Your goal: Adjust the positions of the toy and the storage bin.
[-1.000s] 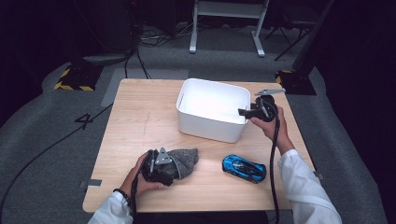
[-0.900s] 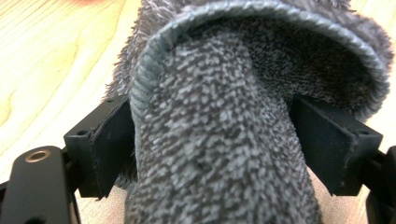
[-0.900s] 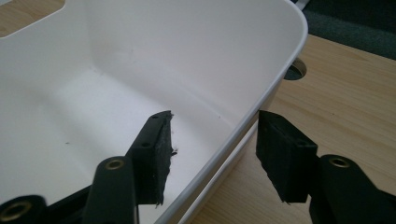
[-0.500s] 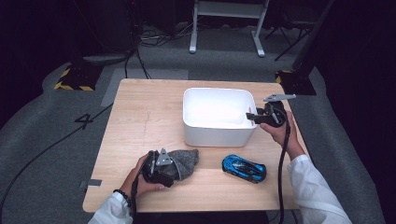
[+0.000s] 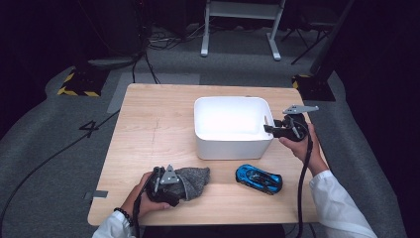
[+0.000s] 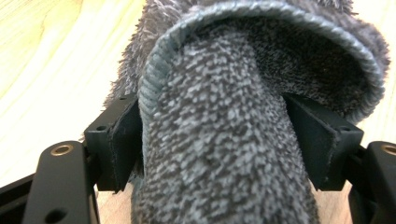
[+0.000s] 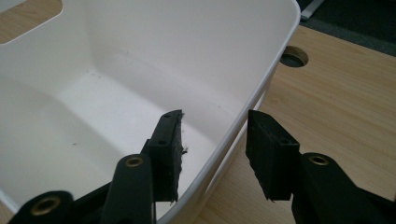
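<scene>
Nearer than the bin, off its left corner, the left gripper has just been closing its jaws and now pinches the sock, which lies on the table. A car sits just before the bin's right corner. At the bin's right rim the right gripper is clamped astride the wall; the bin has shifted and squared up since a second ago, likely readying it for loading. One sock, one car, one bin, two grippers.
</scene>
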Motion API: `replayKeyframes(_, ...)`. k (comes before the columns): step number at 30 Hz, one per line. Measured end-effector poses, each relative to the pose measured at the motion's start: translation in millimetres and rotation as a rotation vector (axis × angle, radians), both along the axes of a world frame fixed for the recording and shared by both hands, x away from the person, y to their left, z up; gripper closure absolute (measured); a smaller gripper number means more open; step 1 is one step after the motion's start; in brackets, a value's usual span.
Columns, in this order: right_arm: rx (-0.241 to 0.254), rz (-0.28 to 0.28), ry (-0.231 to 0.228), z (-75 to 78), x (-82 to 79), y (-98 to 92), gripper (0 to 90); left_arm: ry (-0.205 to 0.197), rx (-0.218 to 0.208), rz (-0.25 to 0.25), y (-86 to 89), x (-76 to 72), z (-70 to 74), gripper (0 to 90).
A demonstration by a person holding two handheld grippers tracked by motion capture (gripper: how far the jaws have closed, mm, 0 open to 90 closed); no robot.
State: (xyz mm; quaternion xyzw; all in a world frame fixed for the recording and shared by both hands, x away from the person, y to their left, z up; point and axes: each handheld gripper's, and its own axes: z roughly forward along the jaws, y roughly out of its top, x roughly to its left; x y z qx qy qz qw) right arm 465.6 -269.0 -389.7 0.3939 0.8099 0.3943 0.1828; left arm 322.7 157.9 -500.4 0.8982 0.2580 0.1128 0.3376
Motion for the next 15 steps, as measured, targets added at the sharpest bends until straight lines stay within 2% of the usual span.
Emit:
replayKeyframes(5, 0.009, -0.007, 0.018, 0.2, -7.5, 1.1, 56.1, 0.003, 0.003, -0.004, 0.4, 0.7, 0.3, 24.2)
replayKeyframes(11, -0.001, -0.001, 0.032, 1.2, -16.3, 4.2, 55.9, 0.008, 0.007, -0.005, 4.1, -0.3, 0.8, 24.3)
replayKeyframes(15, -0.005, -0.016, 0.041, 2.0, -22.0, 6.3, 56.0, 0.007, 0.006, -0.002, 7.5, -1.5, 0.6, 24.3)
